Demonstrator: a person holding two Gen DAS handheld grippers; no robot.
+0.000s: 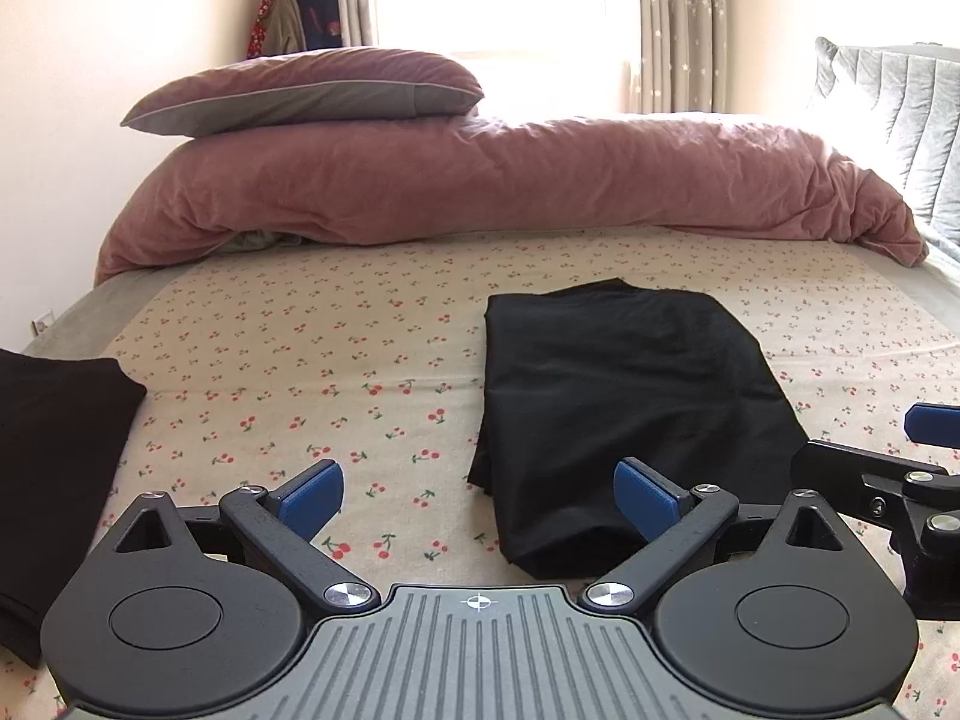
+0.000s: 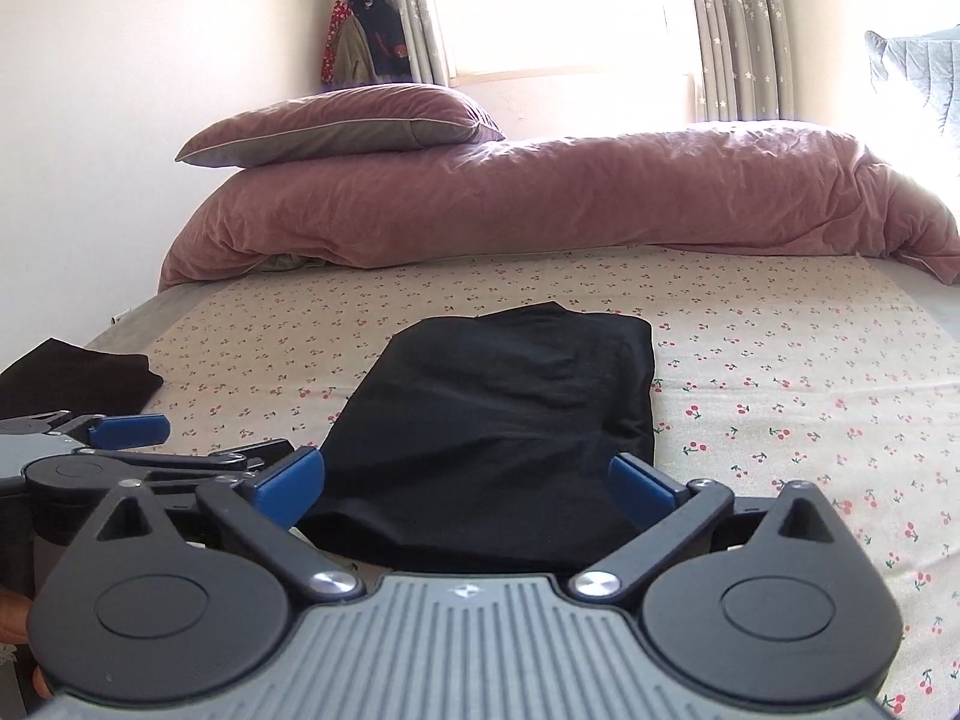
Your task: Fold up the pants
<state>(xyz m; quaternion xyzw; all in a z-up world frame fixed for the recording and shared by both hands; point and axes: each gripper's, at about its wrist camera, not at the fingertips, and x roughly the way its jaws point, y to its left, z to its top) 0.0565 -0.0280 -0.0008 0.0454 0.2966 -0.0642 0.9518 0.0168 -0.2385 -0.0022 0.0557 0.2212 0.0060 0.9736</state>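
The pants (image 1: 624,414) lie folded into a thick black rectangle on the cherry-print sheet (image 1: 336,360), filling the centre right of my left wrist view and the middle of my right wrist view, their near edge just ahead of my tools. At the bottom of each frame my tongs come first: my left gripper (image 1: 478,495) stands released, blue pads spread wide with bare sheet and the bundle's near corner showing between them, gripping nothing. My right gripper (image 2: 467,480) is equally released, its pads wide to either side of the near hem without pressing it.

The fabric looks soft, thin and light, with shallow ripples across the top layer, so I judge it will sag and slide if lifted by one point. The layers could shear apart. If I take hold again, I would pinch through all layers at the two near corners, or along the left folded edge, where the stack looks thickest.

Further left, a second dark garment (image 1: 54,450) lies apart on the sheet. Beyond, across the upper middle of both frames, sit the bunched pink duvet (image 1: 510,180) and a pillow (image 1: 312,90) on top of it.
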